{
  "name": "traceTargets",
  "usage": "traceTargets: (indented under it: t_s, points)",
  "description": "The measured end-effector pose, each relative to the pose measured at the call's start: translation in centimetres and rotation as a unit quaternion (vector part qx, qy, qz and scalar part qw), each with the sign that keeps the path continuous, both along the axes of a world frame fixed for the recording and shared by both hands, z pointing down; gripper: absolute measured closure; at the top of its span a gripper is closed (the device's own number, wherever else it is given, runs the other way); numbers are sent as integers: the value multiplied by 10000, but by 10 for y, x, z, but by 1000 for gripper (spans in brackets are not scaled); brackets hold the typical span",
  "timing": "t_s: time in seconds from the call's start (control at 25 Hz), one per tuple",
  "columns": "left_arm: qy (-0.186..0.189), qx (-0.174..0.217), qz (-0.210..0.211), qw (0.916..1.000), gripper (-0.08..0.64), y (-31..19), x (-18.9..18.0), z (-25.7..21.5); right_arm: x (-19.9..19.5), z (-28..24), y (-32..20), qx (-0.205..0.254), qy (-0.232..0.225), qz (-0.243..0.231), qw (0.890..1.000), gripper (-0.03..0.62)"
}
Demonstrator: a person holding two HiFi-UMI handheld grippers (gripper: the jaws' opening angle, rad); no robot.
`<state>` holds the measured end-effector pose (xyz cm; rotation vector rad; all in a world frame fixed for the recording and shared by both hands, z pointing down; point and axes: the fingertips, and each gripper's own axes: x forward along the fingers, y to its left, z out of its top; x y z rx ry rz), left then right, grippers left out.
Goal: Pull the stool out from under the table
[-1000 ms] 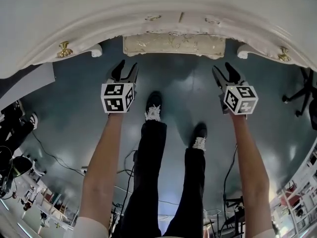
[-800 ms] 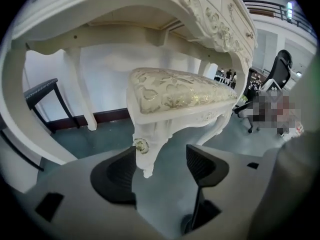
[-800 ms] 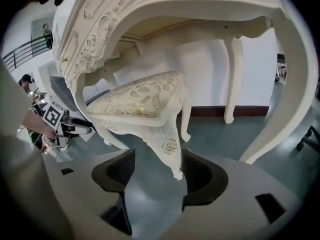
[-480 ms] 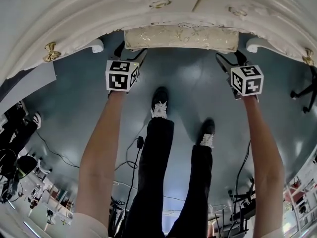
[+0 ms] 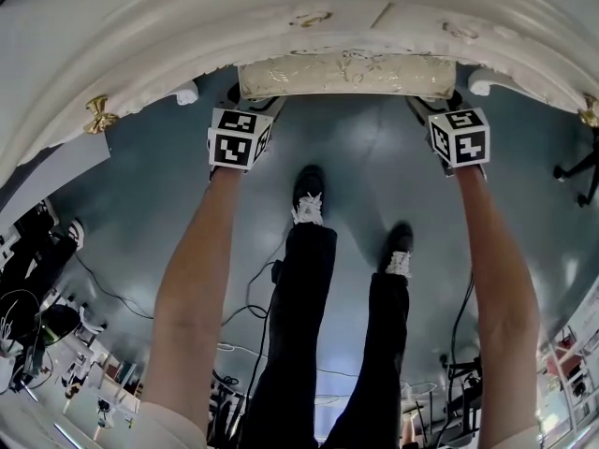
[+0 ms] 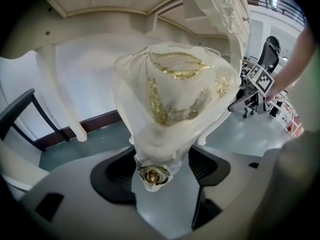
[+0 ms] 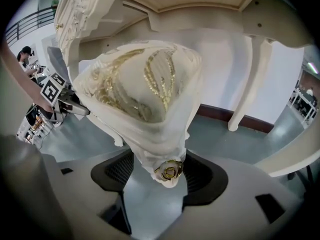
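Observation:
The stool (image 5: 346,73), cream with a gold-embroidered cushion, stands tucked under the ornate white table (image 5: 281,26). My left gripper (image 5: 255,99) is at the stool's front left corner and my right gripper (image 5: 435,103) at its front right corner. In the left gripper view the stool (image 6: 175,94) has its gold-rosette corner between the wide jaws of the left gripper (image 6: 160,171), which have just opened and eased in slightly. The right gripper view shows the stool (image 7: 140,89) the same way: its rosette corner sits inside the right gripper (image 7: 165,176), whose jaws have just been opening. Neither pair of pads visibly presses.
The person's two legs and shoes (image 5: 309,199) stand on the blue-grey floor just behind the grippers. Curved white table legs (image 6: 70,119) (image 7: 245,94) stand beyond the stool. A gold handle (image 5: 96,115) hangs on the table's edge. Cables trail on the floor and an office chair (image 5: 580,166) is at the right.
Both grippers have moved forward and down to the stool's front corners. Their jaws, narrower a second ago, now stand wide around those corners.

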<state>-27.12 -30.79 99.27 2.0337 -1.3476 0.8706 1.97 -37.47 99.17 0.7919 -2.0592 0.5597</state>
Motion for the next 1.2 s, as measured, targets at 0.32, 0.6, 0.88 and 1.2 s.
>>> traceTargets:
  t_s: [0.32, 0.6, 0.88, 1.2]
  points:
    - [71, 42, -332, 9994, 235, 12, 3, -5, 4, -3, 8, -8, 89, -14, 10000, 291]
    - [73, 63, -310, 9995, 238, 33, 12, -6, 15, -4, 29, -7, 68, -47, 10000, 291]
    - [61, 77, -231, 9997, 239, 47, 18, -8, 24, -4, 47, -59, 103, -186, 9998, 293]
    - [45, 44, -257, 9996, 239, 80, 34, -7, 42, -3, 79, -64, 113, -243, 9996, 295]
